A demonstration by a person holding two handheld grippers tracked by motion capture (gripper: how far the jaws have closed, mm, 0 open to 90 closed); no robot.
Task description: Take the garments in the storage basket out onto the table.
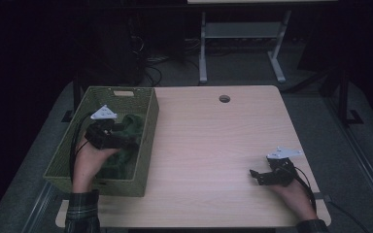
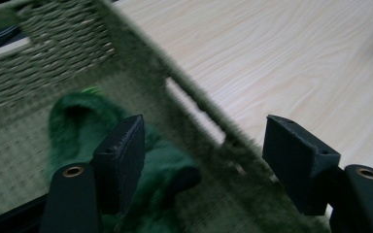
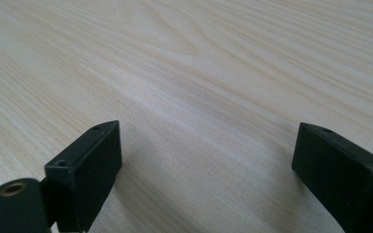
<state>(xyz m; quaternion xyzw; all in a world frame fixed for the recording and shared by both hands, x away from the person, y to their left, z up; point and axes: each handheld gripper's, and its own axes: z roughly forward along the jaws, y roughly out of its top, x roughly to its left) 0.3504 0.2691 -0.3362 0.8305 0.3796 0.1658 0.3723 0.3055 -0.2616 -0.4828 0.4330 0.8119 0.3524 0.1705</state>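
Note:
A green woven basket (image 1: 148,145) stands at the table's left edge with a dark green cloth (image 1: 128,126) lying inside it. My left gripper (image 1: 128,138) hangs over the basket's inside, just above the cloth, open with nothing between its jaws. In the left gripper view the cloth (image 2: 77,126) lies below the left gripper (image 2: 204,155) and the basket's right wall (image 2: 184,107) crosses between the jaws. My right gripper (image 1: 256,175) rests low over the bare wooden table (image 1: 209,141) near the front right, open and empty; in its own view the right gripper (image 3: 206,170) faces bare wood.
A round cable hole (image 1: 224,99) sits near the table's far edge. Beyond the table stand a white desk frame (image 1: 243,43) and some cables on the floor. The basket has a handle slot (image 1: 123,93) in its far wall.

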